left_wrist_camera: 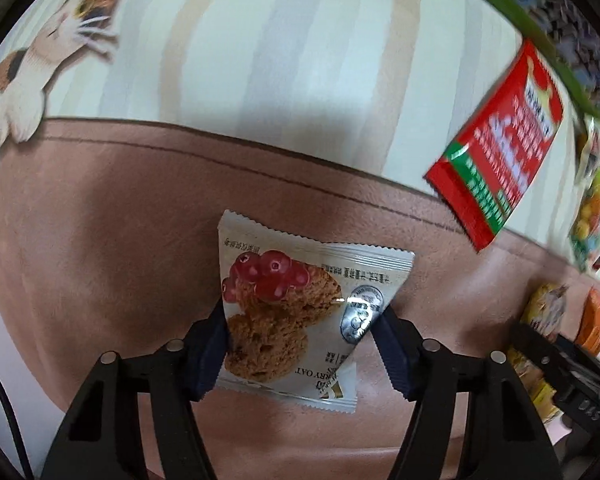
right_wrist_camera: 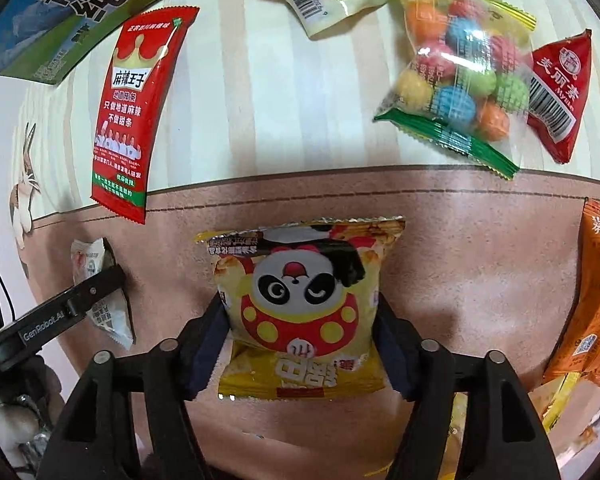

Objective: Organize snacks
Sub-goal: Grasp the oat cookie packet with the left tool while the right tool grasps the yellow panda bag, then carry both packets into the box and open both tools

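Left wrist view: left gripper (left_wrist_camera: 302, 346) is pinching the cranberry oat cookie packet (left_wrist_camera: 296, 320) w/ fingers (left_wrist_camera: 210, 354) half closed, over the brown mat (left_wrist_camera: 100, 220) on the table; carry step, I'd say.

Right wrist view: right gripper (right_wrist_camera: 302, 344) is squeezing the panda snack bag (right_wrist_camera: 302, 304) likewise; next, both prob. need placing beside the other snacks.

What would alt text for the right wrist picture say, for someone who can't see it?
The right hand-held gripper clamps a yellow panda packet above a brown mat. Beyond lie a red packet and a bag of coloured balls; the left hand-held gripper holds a white packet.
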Available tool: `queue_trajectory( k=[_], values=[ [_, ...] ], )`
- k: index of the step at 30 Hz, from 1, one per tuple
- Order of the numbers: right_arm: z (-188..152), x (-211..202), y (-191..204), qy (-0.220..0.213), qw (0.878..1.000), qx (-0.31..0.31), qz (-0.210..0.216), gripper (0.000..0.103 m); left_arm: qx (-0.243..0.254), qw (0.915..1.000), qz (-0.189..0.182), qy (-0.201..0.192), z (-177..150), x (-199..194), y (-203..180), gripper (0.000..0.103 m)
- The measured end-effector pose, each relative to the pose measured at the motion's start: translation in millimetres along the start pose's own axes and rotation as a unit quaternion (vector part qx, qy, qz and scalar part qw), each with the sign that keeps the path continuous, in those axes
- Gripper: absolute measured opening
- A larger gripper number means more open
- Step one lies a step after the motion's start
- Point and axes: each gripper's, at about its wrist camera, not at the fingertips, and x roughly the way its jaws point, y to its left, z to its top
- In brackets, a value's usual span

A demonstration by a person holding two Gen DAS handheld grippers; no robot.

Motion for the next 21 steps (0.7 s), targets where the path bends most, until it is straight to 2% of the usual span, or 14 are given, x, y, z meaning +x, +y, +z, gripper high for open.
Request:
queue_trajectory(
  k=[3,5,9,12,17,21],
  values=[
    [-11,7,0,0.001,1.0,0.001,-0.003,0.077,0.037,0.9992,0.015,0.006,4,7,-16,0.069],
    [-10,9,-1,0.001,1.0,0.004,-0.007,0.077,0.044,0.9988,0.019,0.006,4,11,-21,0.069],
    [-2,23,0,-0.002,1.0,0.009,-0.016,0.077,0.04,0.999,0.02,0.001,11,11,-26,0.069],
    [-10,27,10,-0.007,0.999,0.001,-0.032,0.076,0.037,0.9991,0.02,-0.004,9,9,-29,0.068],
    [-16,32,21,-0.013,0.998,-0.014,-0.053,0.071,0.027,0.9994,0.017,-0.015,-1,11,-12,0.061],
    [-21,32,24,-0.019,0.998,-0.021,-0.058,0.067,0.023,0.9995,0.014,-0.017,1,12,-16,0.056]
  ],
)
